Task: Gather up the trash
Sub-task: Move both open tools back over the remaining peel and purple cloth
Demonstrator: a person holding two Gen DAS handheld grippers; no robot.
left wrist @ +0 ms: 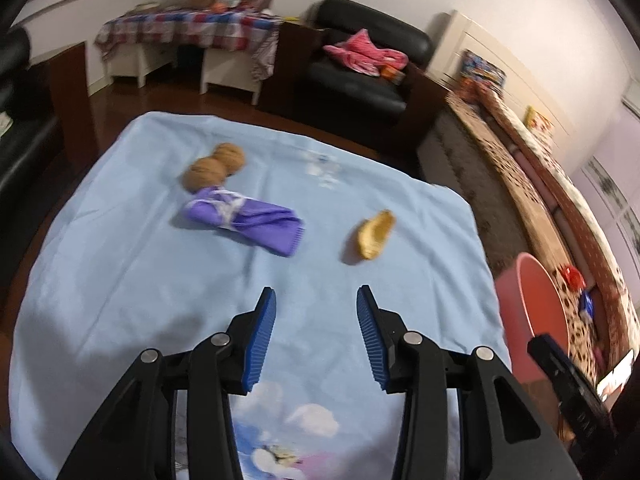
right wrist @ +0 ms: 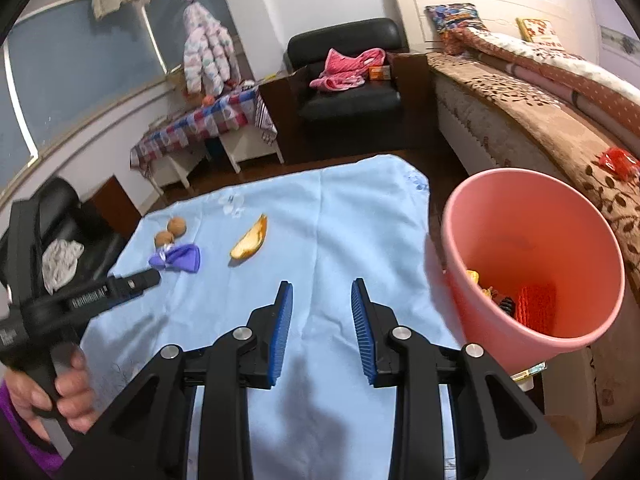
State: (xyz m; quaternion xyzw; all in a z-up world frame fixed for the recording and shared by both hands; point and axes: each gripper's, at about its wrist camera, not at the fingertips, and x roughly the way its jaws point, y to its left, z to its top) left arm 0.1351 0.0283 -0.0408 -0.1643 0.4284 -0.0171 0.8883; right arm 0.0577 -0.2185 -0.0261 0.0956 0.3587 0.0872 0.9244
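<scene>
Blue-cloth table (left wrist: 120, 280): 2 walnuts (left wrist: 214, 168), purple wrapper (left wrist: 244, 220), peel (left wrist: 375, 234).

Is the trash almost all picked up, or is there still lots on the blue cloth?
Some is done: the pink bin already has scraps inside. Nothing is in hand; the left hand-held gripper and right hand-held gripper are both open and empty. Still left on the blue cloth: a peel, a purple wrapper and two walnuts.

L gripper (left wrist: 316, 300) open, empty, over blue cloth (left wrist: 120, 280). Far left: 2 walnuts (left wrist: 214, 166) touching purple wrapper (left wrist: 244, 220). Peel (left wrist: 374, 234) far right. Pink bin (left wrist: 532, 316) off right edge.
</scene>
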